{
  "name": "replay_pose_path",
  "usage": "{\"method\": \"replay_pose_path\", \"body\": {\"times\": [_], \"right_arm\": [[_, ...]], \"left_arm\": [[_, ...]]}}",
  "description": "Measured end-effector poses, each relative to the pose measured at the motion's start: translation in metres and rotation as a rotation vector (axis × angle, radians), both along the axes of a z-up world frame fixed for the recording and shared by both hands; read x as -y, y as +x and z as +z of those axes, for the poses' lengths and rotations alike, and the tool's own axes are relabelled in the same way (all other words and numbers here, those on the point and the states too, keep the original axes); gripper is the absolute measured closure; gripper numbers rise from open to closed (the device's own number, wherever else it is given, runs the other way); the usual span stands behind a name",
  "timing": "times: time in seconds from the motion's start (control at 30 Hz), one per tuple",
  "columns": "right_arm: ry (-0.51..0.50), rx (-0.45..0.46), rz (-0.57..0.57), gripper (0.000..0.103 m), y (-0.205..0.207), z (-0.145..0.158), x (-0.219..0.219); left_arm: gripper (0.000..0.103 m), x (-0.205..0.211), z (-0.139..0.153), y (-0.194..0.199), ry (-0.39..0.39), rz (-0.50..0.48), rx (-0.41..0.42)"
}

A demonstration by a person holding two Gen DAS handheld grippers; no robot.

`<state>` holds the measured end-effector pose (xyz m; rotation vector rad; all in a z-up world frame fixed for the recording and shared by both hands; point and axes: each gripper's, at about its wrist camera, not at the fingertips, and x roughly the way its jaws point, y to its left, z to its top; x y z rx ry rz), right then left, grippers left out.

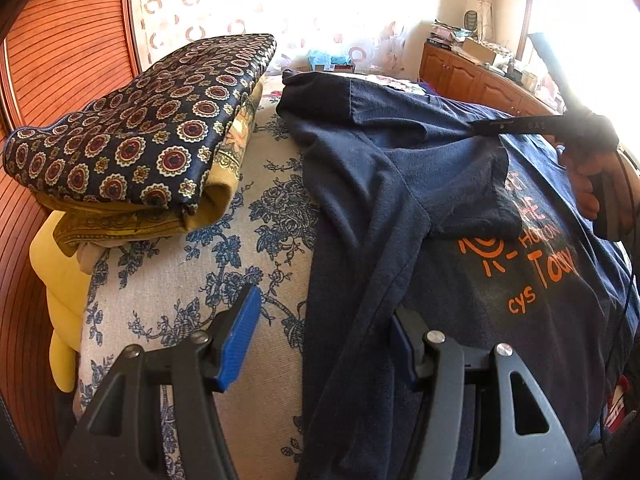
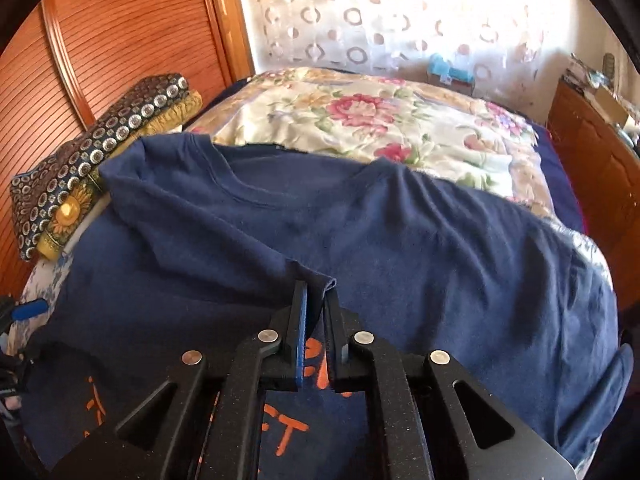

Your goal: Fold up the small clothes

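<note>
left wrist view:
left claw [image 1: 320, 336]: jaws stand well apart, roughly half open. One blue pad [image 1: 239, 340] is bare and hangs over the floral cover; the other is mostly hidden behind the shirt's folded edge. A strip of the shirt lies between the jaws, but the pads do not press on it, so nothing is gripped.
navy T-shirt [image 1: 400, 208]: one, spread on the bed ahead of and to the right of this claw, orange print facing up, one sleeve folded inward over the chest.
right claw [image 1: 486, 127]: seen far ahead on the right, a hand [image 1: 592, 188] around its handle, tips pinched on a fold of the shirt.
folded cloth stack [image 1: 132, 144]: one pile ahead-left of the claw, a dark medallion-print piece on top, at least one yellow piece beneath.
floral cover [image 1: 192, 292]: blue-on-cream, directly under the bare pad.

right wrist view:
right claw [image 2: 318, 292]: jaws nearly together, clamped on a thin corner of the navy T-shirt [image 2: 360, 232], which pokes out at the tips.
shirt position: body spreads ahead of and to both sides of the claw, neckline at the far edge, orange letters just under the claw.
quilt [image 2: 360, 120]: one, flowered, beyond the shirt.
cloth stack [image 2: 88, 168]: far ahead-left.
left claw: only a blue pad tip [image 2: 30, 309] shows at the left edge.
</note>
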<state>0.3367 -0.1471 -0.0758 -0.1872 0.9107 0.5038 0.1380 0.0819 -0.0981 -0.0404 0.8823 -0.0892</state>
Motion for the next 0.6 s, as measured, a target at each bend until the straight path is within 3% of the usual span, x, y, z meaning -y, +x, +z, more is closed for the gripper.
{"method": "replay_pose_path", "body": {"times": [0.27,0.37,0.5,0.6], "right_arm": [[-0.018,0.037,-0.016,0.098,0.003,0.011,0.021],[0.017,0.083,0.041,0.096,-0.002,0.02,0.019],[0.087,0.102,0.144,0.067,0.0,0.031,-0.007],[0.117,0.108,0.251,0.066,0.002,0.037,-0.043]], "left_arm": [[0.044,-0.003,0.011,-0.007,0.003,0.027,0.048],[0.044,-0.003,0.023,-0.008,0.002,0.017,0.072],[0.044,0.0,0.039,0.0,0.016,0.008,0.085],[0.044,0.001,0.054,0.002,-0.001,-0.009,0.112]]}}
